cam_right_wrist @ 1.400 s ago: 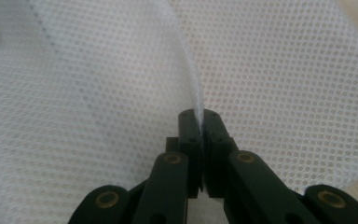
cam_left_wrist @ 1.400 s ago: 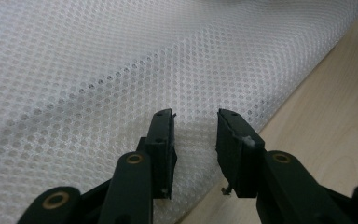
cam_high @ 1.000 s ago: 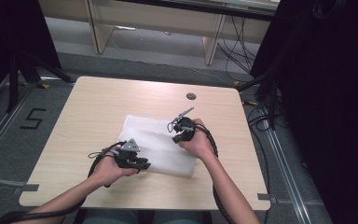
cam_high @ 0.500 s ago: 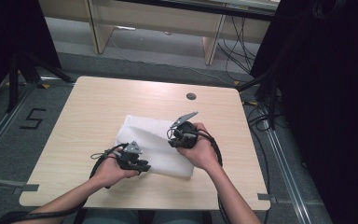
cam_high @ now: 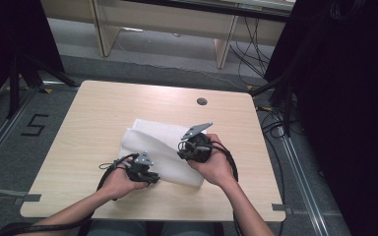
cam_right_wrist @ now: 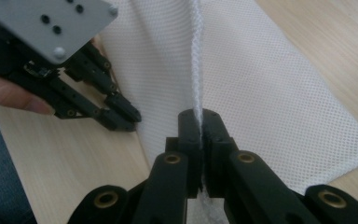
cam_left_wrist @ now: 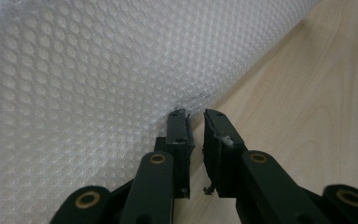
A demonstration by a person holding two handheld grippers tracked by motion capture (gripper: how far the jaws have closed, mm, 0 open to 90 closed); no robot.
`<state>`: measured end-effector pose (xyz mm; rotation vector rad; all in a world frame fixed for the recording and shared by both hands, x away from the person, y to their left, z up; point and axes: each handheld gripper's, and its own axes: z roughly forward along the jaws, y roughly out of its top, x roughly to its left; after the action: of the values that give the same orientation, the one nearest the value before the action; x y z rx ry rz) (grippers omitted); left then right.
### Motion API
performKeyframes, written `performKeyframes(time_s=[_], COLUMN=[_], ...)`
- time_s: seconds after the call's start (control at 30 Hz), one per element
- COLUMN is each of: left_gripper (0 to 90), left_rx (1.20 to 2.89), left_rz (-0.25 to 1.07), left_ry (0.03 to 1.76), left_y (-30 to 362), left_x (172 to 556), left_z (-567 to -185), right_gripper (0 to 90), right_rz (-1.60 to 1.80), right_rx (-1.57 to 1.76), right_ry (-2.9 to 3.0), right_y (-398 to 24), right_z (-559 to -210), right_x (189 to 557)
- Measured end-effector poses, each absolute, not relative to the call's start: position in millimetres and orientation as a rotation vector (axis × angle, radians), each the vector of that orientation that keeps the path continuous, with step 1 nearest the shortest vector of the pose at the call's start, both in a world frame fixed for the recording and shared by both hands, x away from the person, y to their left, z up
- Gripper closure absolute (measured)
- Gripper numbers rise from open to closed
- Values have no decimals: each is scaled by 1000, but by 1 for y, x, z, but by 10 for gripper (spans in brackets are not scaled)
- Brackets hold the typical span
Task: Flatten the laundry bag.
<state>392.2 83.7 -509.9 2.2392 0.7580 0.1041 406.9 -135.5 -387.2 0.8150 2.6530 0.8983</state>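
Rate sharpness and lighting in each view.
High view: soft, table evenly lit, surroundings dark. Left gripper view: mesh cloth crisp near the jaws, blurring toward the top. Right gripper view: left gripper and cloth sharp, bright, without glare.

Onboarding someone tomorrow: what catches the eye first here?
The white mesh sheet in the middle of the wooden table, its near edge pinched into a raised ridge by the right gripper, jaws shut on it. At the sheet's near-left edge the left gripper has just been closing, a narrow gap left between its jaws.
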Motion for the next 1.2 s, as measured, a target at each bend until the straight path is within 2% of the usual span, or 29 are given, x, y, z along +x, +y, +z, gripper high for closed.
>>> performKeyframes(time_s=[0.33,0.4,0.5,0.7,1.03,1.2], left_gripper=[769,761,741,717,631,584], left_rx=[2205,2242,2232,2208,2167,2113], left_rz=[82,81,66,69,191,207], left_ry=[761,737,753,783,855,929], left_y=[89,98,103,129,185,206], left_x=[386,386,383,376,358,353], left_z=[-503,-499,-497,-486,-479,-478], right_gripper=[886,886,884,883,878,877], right_rz=[870,894,891,885,868,859], right_rx=[755,675,737,710,653,637], right_ry=[2672,2685,2696,2717,2757,2774], right_y=[-135,-136,-135,-135,-134,-134], right_z=[-386,-388,-390,-396,-404,-409], right_x=[390,389,381,372,359,353])
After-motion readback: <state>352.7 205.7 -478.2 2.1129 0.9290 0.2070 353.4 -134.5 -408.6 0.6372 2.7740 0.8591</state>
